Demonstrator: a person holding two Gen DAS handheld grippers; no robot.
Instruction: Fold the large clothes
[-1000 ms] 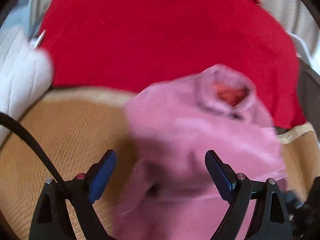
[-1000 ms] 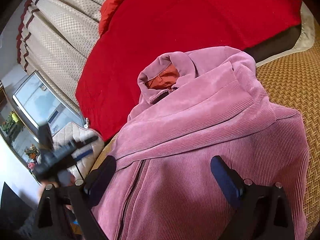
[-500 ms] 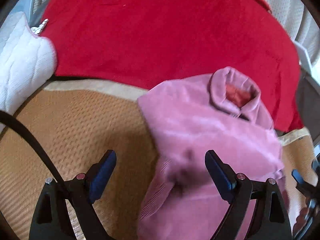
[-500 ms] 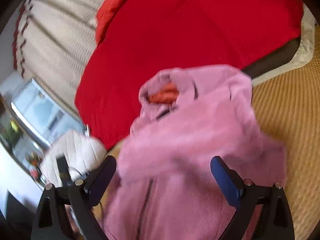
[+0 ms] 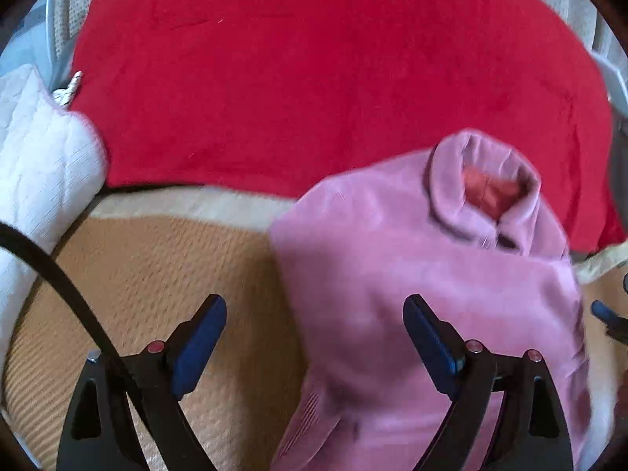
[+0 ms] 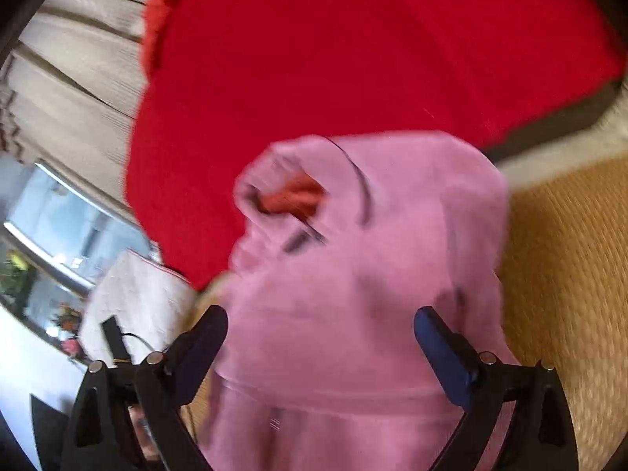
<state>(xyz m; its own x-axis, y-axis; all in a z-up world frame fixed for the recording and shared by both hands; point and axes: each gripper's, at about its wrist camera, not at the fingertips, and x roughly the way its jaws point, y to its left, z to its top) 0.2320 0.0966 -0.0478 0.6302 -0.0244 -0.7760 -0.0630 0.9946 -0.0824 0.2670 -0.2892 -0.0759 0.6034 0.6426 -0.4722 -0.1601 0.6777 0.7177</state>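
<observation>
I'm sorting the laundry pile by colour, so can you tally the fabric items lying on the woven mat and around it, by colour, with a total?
Pink: 1, the corduroy jacket on the woven mat
Red: 1, the blanket beyond the jacket
White: 1, the quilted cushion at the left edge
Total: 3

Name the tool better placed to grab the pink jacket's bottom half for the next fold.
Right, probably. The right tool is open and centred over the pink jacket. The left tool is open too, but it straddles the jacket's edge, half over the woven mat.
</observation>
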